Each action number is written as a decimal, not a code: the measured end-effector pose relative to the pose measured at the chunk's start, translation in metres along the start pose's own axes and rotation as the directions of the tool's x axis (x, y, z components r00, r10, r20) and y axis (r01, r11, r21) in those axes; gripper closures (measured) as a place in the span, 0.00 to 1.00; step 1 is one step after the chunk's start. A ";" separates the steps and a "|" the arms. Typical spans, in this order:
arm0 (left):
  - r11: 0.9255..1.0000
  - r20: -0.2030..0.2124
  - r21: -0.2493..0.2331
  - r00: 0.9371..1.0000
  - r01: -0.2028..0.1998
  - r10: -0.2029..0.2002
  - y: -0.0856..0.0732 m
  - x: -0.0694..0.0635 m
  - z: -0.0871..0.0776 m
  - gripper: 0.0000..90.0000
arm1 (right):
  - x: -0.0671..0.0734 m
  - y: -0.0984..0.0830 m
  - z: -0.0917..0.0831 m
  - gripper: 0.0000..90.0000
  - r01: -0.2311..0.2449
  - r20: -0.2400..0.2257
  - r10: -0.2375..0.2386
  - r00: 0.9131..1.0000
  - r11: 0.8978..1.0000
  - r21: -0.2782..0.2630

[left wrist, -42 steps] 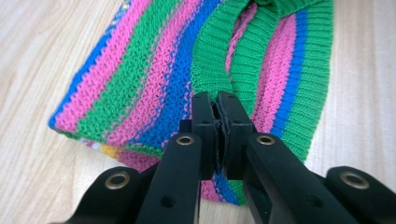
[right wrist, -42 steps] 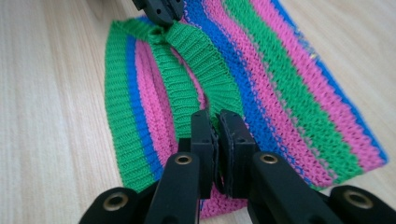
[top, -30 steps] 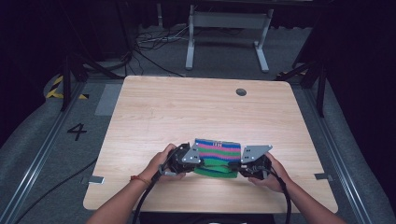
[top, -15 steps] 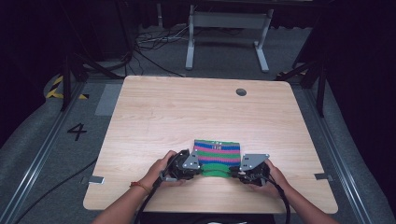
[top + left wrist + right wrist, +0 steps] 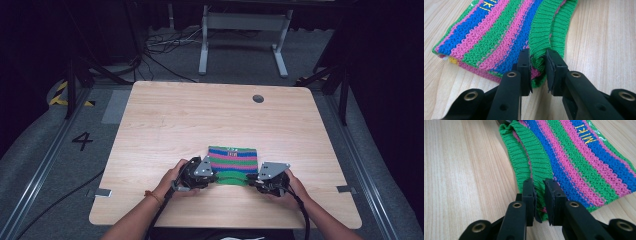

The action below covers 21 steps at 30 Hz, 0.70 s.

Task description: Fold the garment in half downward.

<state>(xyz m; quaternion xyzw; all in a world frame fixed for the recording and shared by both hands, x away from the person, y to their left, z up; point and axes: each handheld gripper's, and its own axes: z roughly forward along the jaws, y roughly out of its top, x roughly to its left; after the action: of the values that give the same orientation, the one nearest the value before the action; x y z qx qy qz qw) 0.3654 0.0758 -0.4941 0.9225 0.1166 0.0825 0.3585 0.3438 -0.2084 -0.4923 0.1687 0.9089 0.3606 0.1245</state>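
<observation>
One striped knitted cloth (image 5: 233,161), two hand-held grippers, one wooden table (image 5: 175,115).

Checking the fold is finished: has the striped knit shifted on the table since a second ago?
Yes. The striped knit now ends nearer the person, farther from the table's round hole.

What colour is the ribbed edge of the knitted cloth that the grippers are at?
Green; the ribbed edge shows best in the left gripper view.
</observation>
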 end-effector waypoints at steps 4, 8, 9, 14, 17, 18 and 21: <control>1.000 0.016 0.012 1.000 -0.017 0.017 0.003 -0.002 -0.003 0.79 | -0.002 0.001 -0.004 0.80 -0.016 -0.021 0.016 1.000 1.000 0.002; 0.999 -0.003 0.021 0.999 -0.047 0.047 0.009 -0.004 -0.012 0.72 | -0.001 0.002 -0.009 0.72 -0.006 -0.020 0.006 1.000 1.000 -0.001; 0.999 -0.016 0.015 0.999 -0.050 0.050 0.010 -0.003 -0.018 0.71 | -0.002 0.002 -0.011 0.71 -0.004 -0.020 0.004 1.000 1.000 -0.001; 0.999 -0.076 0.048 0.997 -0.025 0.029 0.009 -0.001 -0.036 0.55 | -0.003 0.008 -0.028 0.59 -0.003 0.003 0.003 1.000 1.000 -0.023; 0.998 -0.098 0.062 0.995 -0.006 0.012 0.002 0.003 -0.047 0.48 | -0.005 0.009 -0.037 0.52 0.012 0.022 -0.012 1.000 1.000 -0.005; 0.998 -0.120 0.069 0.993 0.009 -0.001 -0.001 0.004 -0.050 0.45 | -0.006 0.009 -0.041 0.50 0.022 0.034 -0.022 0.999 1.000 0.000; 0.991 -0.157 0.132 0.987 0.010 0.011 -0.011 0.005 -0.062 0.33 | -0.013 0.004 -0.054 0.44 0.007 0.073 -0.007 0.997 1.000 0.003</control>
<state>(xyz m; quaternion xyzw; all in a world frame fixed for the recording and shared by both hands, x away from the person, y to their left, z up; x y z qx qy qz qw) 0.3540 0.1255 -0.4558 0.9348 0.1497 0.1473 0.2863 0.3372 -0.2444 -0.4499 0.1788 0.9048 0.3523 0.1588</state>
